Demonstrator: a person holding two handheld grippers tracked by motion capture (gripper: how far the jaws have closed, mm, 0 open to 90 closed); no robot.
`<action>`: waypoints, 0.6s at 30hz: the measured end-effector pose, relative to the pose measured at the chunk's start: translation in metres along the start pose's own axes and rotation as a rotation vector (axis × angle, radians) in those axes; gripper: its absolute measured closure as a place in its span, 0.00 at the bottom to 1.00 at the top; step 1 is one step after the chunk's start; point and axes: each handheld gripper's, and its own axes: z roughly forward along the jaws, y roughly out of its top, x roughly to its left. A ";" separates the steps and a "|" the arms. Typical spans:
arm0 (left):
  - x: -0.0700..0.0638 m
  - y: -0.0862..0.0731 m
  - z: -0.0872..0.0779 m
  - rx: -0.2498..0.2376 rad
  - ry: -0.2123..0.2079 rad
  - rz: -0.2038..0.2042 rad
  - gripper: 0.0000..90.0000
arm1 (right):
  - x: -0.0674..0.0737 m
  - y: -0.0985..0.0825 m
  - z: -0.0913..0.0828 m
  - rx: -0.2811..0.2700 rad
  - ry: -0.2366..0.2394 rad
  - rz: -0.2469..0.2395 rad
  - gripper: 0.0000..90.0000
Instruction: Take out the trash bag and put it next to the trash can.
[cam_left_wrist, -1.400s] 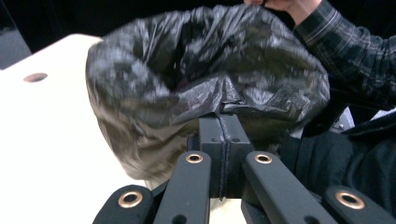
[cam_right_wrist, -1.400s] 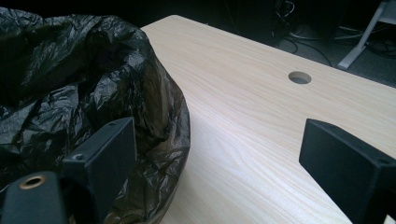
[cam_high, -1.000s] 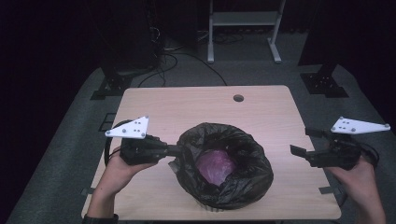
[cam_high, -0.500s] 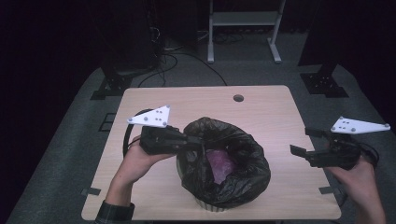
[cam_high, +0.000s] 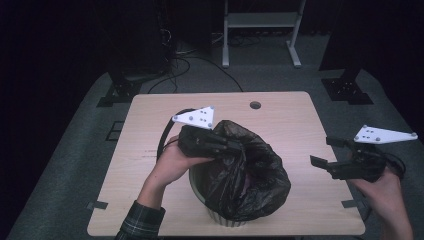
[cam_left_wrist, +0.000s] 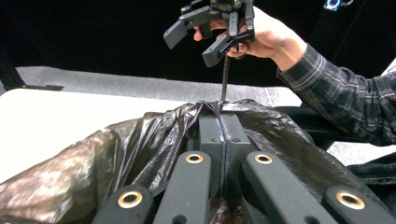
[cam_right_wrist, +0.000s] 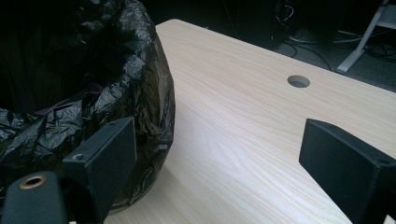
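While the desk (cam_high: 150, 115) is mostly bare, a few things sit around the action: a small round hole (cam_high: 255, 105) in the wood near the upper middle of the high view, a white metal stand (cam_high: 260, 25) on the floor at the top, and dark equipment with loose cables (cam_high: 180, 60) at the upper left. Nothing sits between the two grippers except the bag itself.

So, the black bin bag (cam_high: 255, 175) lines a pale ribbed bin (cam_high: 222, 217) at the lower centre of the high view. It's glossy, really crinkled, and its top is pulled up into a bunch on the left side. The left gripper (cam_high: 235, 147) is clamped on that bunched plastic, jaws pressed right together with the film pinched between them. The right gripper (cam_high: 330, 157) hangs at the right edge of the desk, well apart from the bag, jaws wide apart with nothing in them.

Desk is light wood grain, sitting on grey carpet, and the room behind is basically black.
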 end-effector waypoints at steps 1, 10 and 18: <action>0.001 0.002 0.003 0.007 -0.006 0.002 0.99 | 0.000 0.000 -0.001 0.000 0.000 0.000 0.11; 0.012 0.019 0.034 0.062 -0.023 0.002 0.99 | -0.001 0.000 -0.003 -0.008 -0.003 0.002 0.11; 0.016 0.026 0.069 0.124 -0.042 0.004 0.99 | -0.001 0.000 -0.003 -0.008 -0.002 0.000 0.11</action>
